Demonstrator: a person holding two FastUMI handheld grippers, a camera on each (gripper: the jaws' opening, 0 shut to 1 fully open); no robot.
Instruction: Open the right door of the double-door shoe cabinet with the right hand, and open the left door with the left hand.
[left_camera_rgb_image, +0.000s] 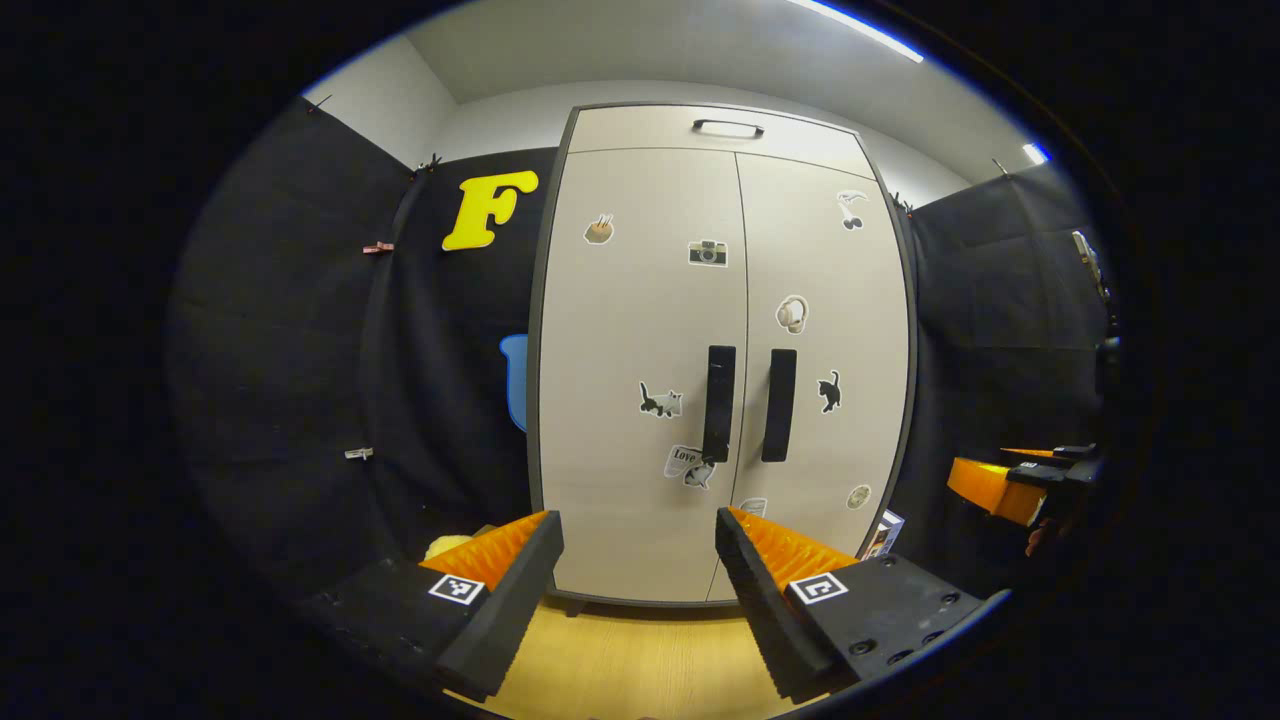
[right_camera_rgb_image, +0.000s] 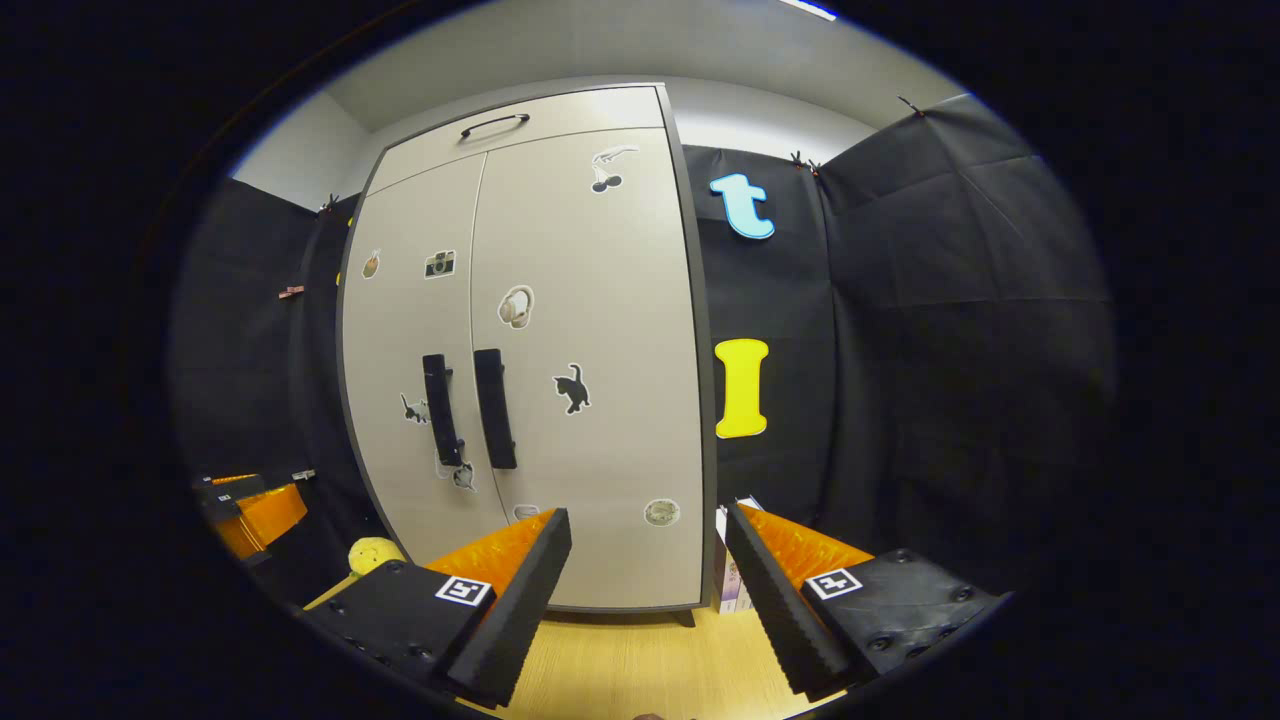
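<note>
Cabinet (left_camera_rgb_image: 720, 350) fills the middle of the left gripper view: a tall, pale double-door shoe cabinet standing on a wooden floor (left_camera_rgb_image: 620, 660), both doors shut flush. The left door (left_camera_rgb_image: 640, 330) and right door (left_camera_rgb_image: 825, 330) meet at a centre seam, with the left handle (left_camera_rgb_image: 718, 403) and right handle (left_camera_rgb_image: 778, 405) as dark vertical bars just beside each other. The left tool (left_camera_rgb_image: 640, 560) has its fingers spread wide with nothing between them, well short of the doors. At the right edge, the other tool (left_camera_rgb_image: 1010, 482) shows, farther off.

From the right gripper view the cabinet sits left of centre, seen at an angle, doors likewise closed. The right tool (right_camera_rgb_image: 648, 560) is also spread wide and empty, pointing at the lower part of the right door rather than at its handle, which lies up and to the left.

Judging from this, no step has begun; both tools are at the approach stage. The next move likely calls for raising the right tool and steering it leftward, jaws straddling the right handle, before closing and pulling outward.
</note>
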